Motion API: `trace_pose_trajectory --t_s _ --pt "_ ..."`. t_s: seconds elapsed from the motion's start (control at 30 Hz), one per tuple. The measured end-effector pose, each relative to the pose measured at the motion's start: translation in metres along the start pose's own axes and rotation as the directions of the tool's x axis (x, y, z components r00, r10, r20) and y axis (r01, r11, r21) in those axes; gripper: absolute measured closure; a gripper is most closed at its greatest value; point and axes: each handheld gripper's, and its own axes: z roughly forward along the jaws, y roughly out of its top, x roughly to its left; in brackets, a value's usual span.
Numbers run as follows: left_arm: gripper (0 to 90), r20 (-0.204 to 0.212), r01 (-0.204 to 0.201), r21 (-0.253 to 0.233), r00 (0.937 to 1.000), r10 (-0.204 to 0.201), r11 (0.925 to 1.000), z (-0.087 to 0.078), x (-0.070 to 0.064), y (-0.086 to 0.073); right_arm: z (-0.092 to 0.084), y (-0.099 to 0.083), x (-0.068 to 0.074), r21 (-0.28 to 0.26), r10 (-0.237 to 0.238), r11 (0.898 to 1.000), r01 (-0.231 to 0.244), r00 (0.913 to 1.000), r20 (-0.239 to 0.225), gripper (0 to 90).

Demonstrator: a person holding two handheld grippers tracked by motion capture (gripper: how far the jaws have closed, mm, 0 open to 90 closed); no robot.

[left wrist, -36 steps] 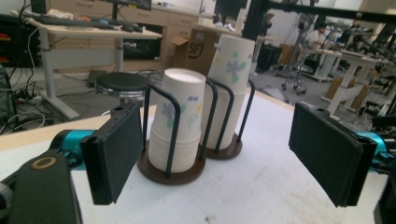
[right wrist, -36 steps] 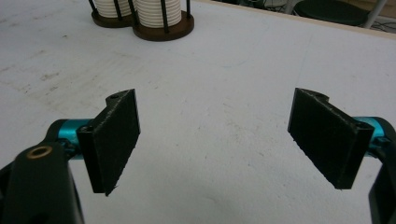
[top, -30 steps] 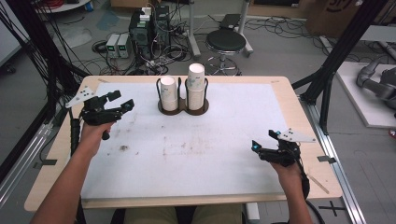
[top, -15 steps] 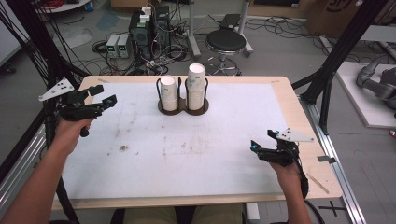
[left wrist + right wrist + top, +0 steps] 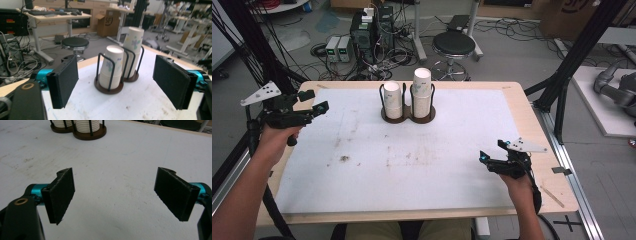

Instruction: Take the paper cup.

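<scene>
I held my left gripper over the left edge of the wooden table, its flat black jaws spread wide and gripping nothing — through its own view the ribbed, matte pads framed the cups between them. My right gripper sat low near the table's right front, jaws likewise parted wide and empty, their rough-edged rectangular pads standing over the scuffed white mat that covered most of the tabletop. That mat was smooth but marked with grey smudges and a few dark specks. At the far middle of the mat stood a dark brown double holder with round bases and thin black wire loops. Its left ring carried a shorter stack of white paper cups, and the right ring a taller stack of white paper cups; both stacks stood upright, tapered, faintly printed with a pale pattern. The holder was well apart from both of my grippers. Beyond the table's far edge a round black padded stool stood on the grey floor among loose cables.
</scene>
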Motion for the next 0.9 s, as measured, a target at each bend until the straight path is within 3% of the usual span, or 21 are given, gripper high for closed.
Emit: trace_pose_trajectory --t_s 0.2,0.33,0.47,0.63,0.73,0.9 --pt "17.9 0.02 -0.066 0.043 0.9977 0.065 0.9969 -0.005 -0.02 -0.004 -0.012 -0.01 0.007 0.016 0.002 1.0 -0.002 1.0 -0.008 17.3" --pt "18.2 0.018 -0.083 0.066 0.9965 0.082 0.9943 -0.019 -0.025 -0.005 -0.029 -0.019 0.009 0.006 0.008 1.0 -0.008 0.9999 -0.009 17.3" --pt "18.3 -0.011 -0.095 0.069 0.9953 0.096 0.9931 -0.038 -0.022 0.002 -0.039 -0.025 0.008 0.0 0.002 1.0 -0.002 1.0 -0.006 17.3" --pt "18.4 -0.043 -0.098 0.038 0.9941 0.099 0.9945 -0.053 -0.014 0.023 -0.045 -0.029 0.008 0.009 0.008 1.0 -0.008 1.0 -0.004 17.3" --pt "18.3 -0.042 -0.099 0.025 0.9941 0.1 0.9947 -0.047 -0.01 0.033 -0.046 -0.031 0.007 0.015 0.003 1.0 -0.003 1.0 -0.004 17.3" --pt "18.2 -0.03 -0.093 0.022 0.9952 0.093 0.9954 -0.022 -0.003 0.049 -0.049 -0.032 0.005 0.012 0.016 1.0 -0.016 0.9998 0.011 17.3"
